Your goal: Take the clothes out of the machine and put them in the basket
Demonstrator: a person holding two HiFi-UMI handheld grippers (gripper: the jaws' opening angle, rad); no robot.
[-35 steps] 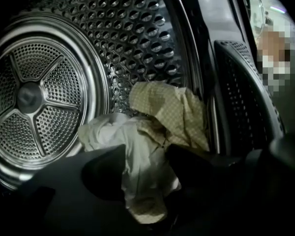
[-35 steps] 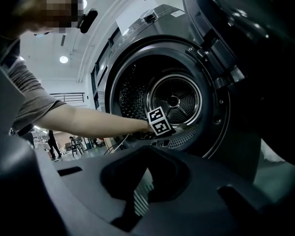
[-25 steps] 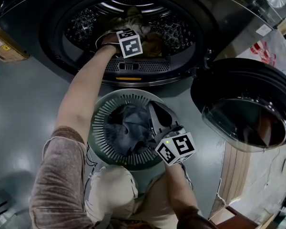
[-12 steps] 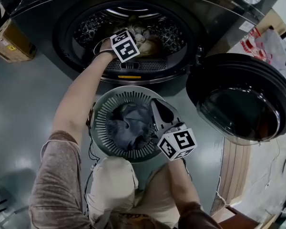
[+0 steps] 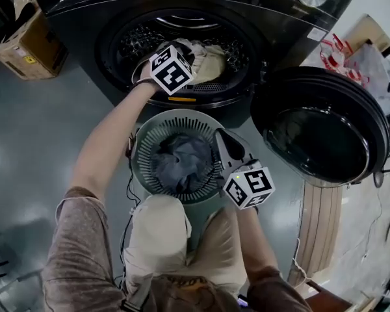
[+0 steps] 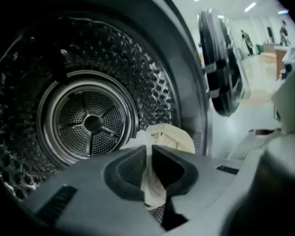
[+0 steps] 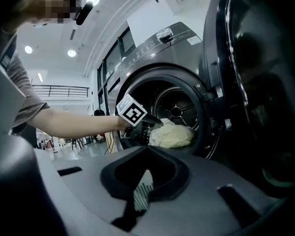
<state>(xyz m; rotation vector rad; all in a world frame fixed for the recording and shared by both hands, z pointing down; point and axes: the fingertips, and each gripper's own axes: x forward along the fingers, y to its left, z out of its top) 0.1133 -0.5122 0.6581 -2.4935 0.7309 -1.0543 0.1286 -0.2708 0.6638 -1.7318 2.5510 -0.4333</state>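
Observation:
In the head view my left gripper (image 5: 190, 56) is at the mouth of the washing machine's drum (image 5: 143, 41), shut on a cream cloth (image 5: 209, 60). The left gripper view shows the cream cloth (image 6: 170, 137) pinched between the pads and bunched just beyond them, in front of the perforated drum (image 6: 88, 122). Below the machine stands a round slatted basket (image 5: 145, 145) holding dark clothes (image 5: 182, 162). My right gripper (image 5: 223, 140) hangs over the basket's right rim, shut with nothing in it. The right gripper view shows the left gripper (image 7: 146, 125) and the cloth (image 7: 173, 135) at the drum opening.
The machine's round door (image 5: 322, 132) stands open to the right of the basket. A cardboard box (image 5: 29, 41) sits on the grey floor left of the machine. The person's knees are just below the basket.
My left gripper has lifted and drawn back toward the drum's opening, bringing the cream cloth with it. The right gripper has risen a little by the basket's rim.

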